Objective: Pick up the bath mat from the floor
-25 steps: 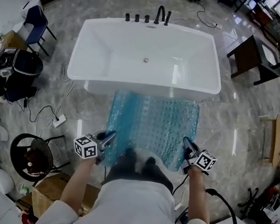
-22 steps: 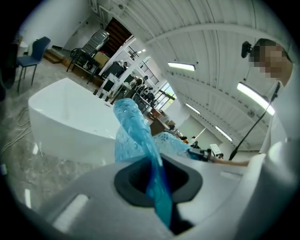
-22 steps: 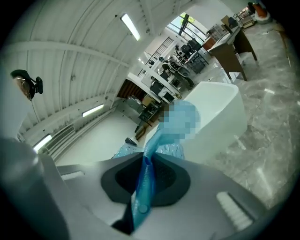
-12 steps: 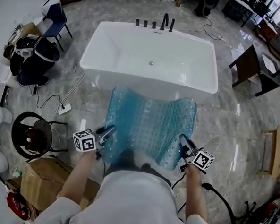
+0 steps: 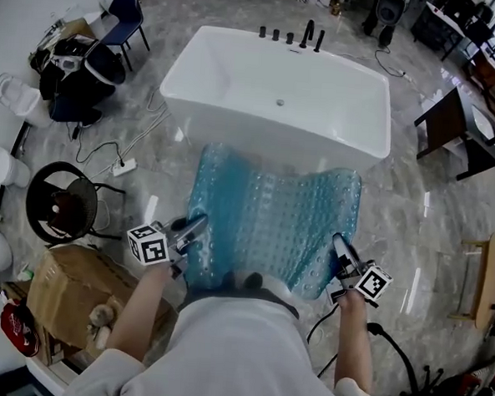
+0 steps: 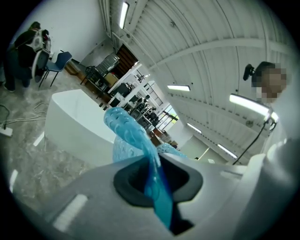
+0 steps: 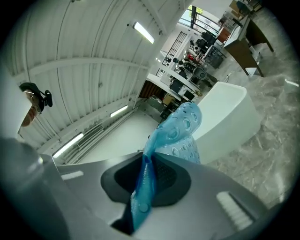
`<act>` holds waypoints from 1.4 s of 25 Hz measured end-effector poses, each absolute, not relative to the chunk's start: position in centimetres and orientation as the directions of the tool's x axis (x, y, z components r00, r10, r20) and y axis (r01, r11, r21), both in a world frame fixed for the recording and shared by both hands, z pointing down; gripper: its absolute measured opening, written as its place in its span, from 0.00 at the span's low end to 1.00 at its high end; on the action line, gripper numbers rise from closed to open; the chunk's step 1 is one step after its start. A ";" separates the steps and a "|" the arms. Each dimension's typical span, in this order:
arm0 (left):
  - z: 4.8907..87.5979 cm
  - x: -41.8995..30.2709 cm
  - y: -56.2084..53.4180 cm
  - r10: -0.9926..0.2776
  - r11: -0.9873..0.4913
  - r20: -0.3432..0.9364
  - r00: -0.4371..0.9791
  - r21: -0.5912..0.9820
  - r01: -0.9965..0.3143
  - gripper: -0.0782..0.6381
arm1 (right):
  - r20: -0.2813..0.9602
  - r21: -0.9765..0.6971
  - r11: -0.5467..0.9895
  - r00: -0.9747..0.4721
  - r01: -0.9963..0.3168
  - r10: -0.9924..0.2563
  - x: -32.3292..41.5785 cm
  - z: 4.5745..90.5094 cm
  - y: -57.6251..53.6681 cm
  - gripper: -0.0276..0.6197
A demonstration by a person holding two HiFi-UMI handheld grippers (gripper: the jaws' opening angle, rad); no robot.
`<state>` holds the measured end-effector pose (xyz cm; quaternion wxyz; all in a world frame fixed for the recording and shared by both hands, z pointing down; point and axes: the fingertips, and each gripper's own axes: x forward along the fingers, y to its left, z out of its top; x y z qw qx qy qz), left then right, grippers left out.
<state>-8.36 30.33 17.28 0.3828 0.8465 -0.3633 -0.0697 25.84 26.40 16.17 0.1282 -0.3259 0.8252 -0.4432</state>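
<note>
A translucent blue bath mat [image 5: 271, 215] with rows of bubbles hangs spread between my two grippers in front of the white bathtub [image 5: 280, 99]. My left gripper [image 5: 197, 226] is shut on the mat's near left corner, and the blue edge [image 6: 157, 187] runs pinched between its jaws. My right gripper [image 5: 340, 243] is shut on the near right corner, with the mat's edge [image 7: 143, 187] clamped between its pads. The mat's far edge curls up towards the tub. Both grippers point about level.
The marble floor [image 5: 414, 203] surrounds the tub. A cardboard box [image 5: 74, 291] and a black round stool [image 5: 58, 211] stand at the left, with a cable and power strip [image 5: 122, 167] beside them. A dark side table [image 5: 452, 130] stands at the right.
Both grippers have risen with the mat, and its near half has come off the floor. The view has shifted, so the tub now sits further right and the box shows at the left.
</note>
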 end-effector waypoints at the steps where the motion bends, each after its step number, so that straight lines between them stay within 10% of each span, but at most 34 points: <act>1: 16.9 -8.3 31.1 -0.669 -0.444 0.156 0.727 0.700 -0.559 0.15 | 0.073 -0.816 0.396 -0.754 -0.422 -0.653 25.8 15.9 27.1 0.09; 35: 11.6 -14.7 35.0 -0.659 -0.499 0.128 0.741 0.662 -0.558 0.16 | -0.070 -0.832 0.393 -0.629 -0.391 -0.774 20.7 11.7 32.3 0.10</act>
